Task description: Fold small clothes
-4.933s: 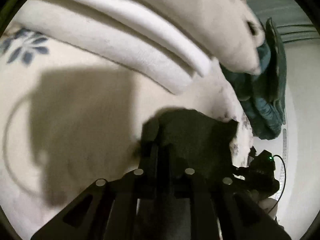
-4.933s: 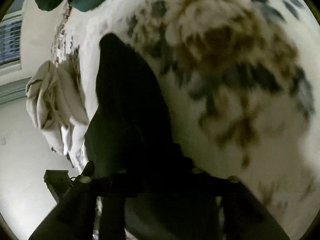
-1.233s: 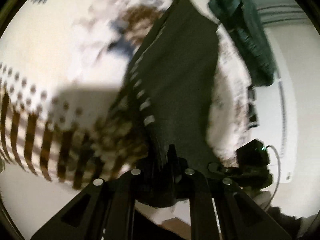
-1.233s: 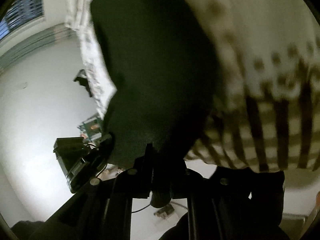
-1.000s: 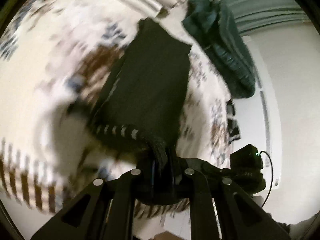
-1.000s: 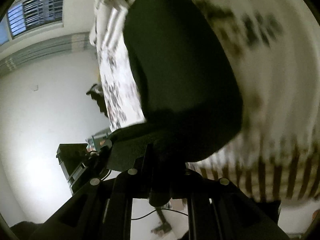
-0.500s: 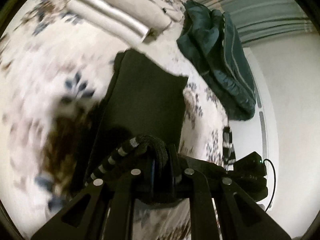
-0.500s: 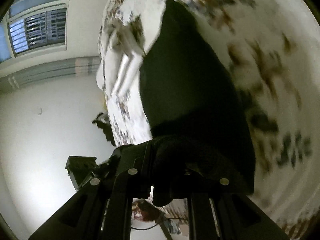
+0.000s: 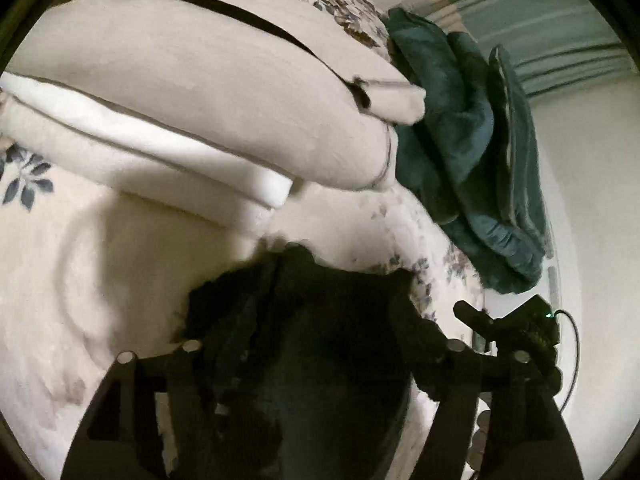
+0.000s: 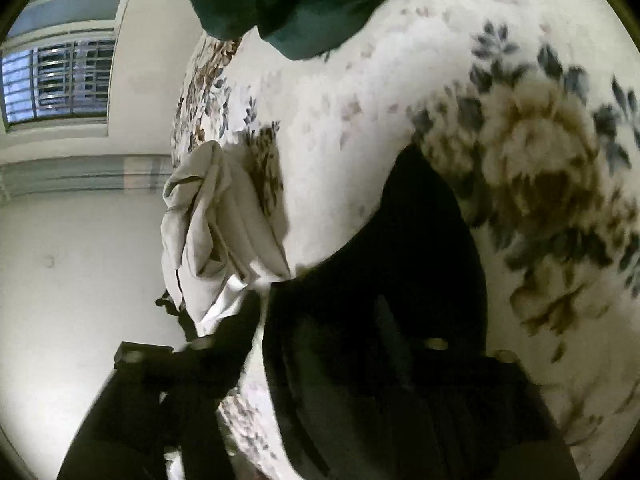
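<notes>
Left gripper (image 9: 316, 360) and right gripper (image 10: 320, 344) jaws just opened, released, dark garment (image 10: 400, 280) between them; no readable writing

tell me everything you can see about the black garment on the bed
The black garment is a dark, soft-looking piece of clothing, lying on the floral bedspread. In the left wrist view its near edge looks bunched and ribbed, below the cream folded bedding. Both grippers' jaws have just been opening: the left gripper and right gripper stand spread over the cloth, which lies between their fingers. Details of its cut are too dark to tell.
</notes>
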`<state>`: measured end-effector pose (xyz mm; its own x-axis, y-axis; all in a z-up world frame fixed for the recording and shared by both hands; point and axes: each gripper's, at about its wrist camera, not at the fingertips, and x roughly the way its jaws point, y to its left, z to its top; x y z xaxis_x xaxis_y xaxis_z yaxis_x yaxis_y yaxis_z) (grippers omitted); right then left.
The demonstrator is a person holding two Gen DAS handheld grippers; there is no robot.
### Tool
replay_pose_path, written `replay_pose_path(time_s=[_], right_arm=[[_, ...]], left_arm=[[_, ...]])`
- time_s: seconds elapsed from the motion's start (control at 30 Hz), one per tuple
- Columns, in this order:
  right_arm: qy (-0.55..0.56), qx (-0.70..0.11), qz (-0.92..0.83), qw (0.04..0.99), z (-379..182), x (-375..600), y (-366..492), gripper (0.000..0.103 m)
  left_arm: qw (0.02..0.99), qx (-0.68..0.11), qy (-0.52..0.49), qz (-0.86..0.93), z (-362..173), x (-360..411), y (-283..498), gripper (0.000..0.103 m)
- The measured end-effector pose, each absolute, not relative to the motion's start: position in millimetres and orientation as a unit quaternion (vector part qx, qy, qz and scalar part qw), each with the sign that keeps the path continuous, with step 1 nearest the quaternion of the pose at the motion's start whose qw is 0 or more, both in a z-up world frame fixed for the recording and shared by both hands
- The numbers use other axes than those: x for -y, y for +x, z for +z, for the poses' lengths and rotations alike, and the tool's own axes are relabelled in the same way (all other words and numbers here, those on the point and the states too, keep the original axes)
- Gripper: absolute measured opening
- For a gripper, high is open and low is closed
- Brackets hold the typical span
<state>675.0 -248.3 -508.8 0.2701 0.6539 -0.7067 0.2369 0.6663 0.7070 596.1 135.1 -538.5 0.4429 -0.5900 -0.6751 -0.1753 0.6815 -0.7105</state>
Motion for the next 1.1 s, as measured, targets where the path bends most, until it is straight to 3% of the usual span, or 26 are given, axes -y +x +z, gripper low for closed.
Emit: replay_pose_path(time_s=[0.13, 0.27, 0.37, 0.63, 0.87, 1.1], right_arm=[[0.340, -0.600, 0.139, 0.711, -502, 260, 656, 0.066], [0.297, -0.632, 0.132, 0.703, -502, 284, 621, 0.081], [0.288, -0.659, 0.137, 0.681, -507, 307, 603, 0.082], [0.203, -0.723, 0.211, 0.626, -531, 323, 631, 0.082], [0.205, -0.736, 0.285, 0.578, -573, 293, 681, 0.082], [0.237, -0.726, 0.318, 0.562, -608, 259, 706, 0.082]], left_arm=[[0.757, -0.494, -0.408, -0.124, -533, -155, 570, 0.068], [0.785, -0.467, -0.396, -0.096, -507, -162, 515, 0.068], [0.793, -0.457, -0.396, -0.075, -499, -157, 460, 0.068], [0.711, -0.510, -0.483, -0.046, -564, -93, 346, 0.069], [0.669, -0.457, -0.584, -0.048, -630, -32, 354, 0.072], [0.685, -0.344, -0.640, 0.057, -647, -41, 386, 0.070]])
